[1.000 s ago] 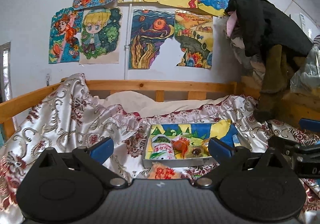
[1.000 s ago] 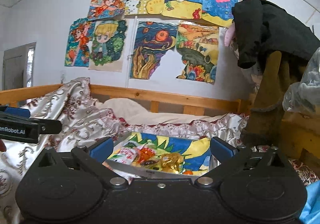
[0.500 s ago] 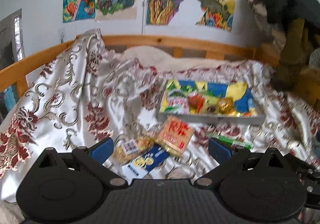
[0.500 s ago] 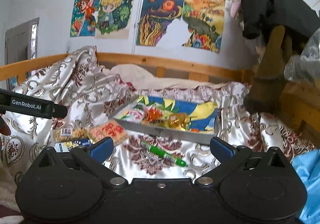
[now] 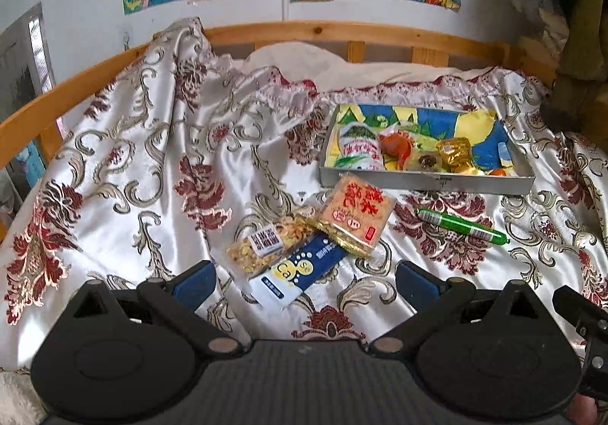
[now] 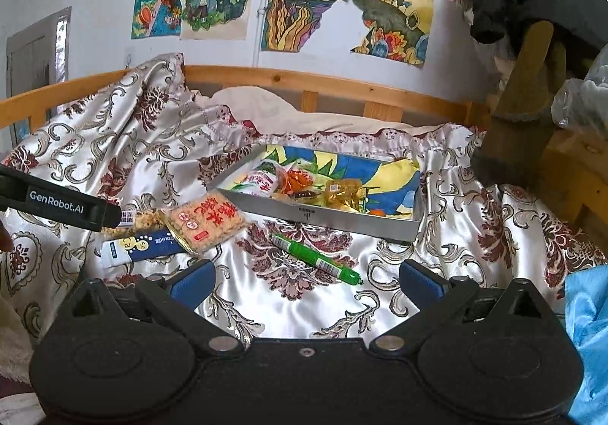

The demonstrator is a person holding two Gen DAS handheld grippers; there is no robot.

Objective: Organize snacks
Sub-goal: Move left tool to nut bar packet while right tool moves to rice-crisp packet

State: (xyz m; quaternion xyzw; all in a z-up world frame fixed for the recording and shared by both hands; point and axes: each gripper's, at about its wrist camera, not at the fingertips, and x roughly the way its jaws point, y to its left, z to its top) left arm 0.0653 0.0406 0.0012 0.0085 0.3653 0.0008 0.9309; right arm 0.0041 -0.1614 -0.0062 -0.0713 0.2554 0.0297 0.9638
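Both claws hang wide and empty above the floral satin bedspread (image 5: 125, 174) — the left gripper (image 5: 306, 278) over the blue-and-white sachet (image 5: 300, 270), the right gripper (image 6: 307, 278) near the green sausage stick (image 6: 315, 259). Beyond lie a clear nut bar (image 5: 266, 244) and an orange cracker pack (image 5: 355, 214), overlapping. The shallow grey tray (image 5: 425, 183) holds perhaps 5 wrapped snacks — hard to count.

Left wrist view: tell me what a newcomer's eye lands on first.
First the tray at the right, already holding bright wrapped snacks. In front of it on the shiny flowered bedspread lie loose packets, the square orange packet topmost, with a green stick to their right.
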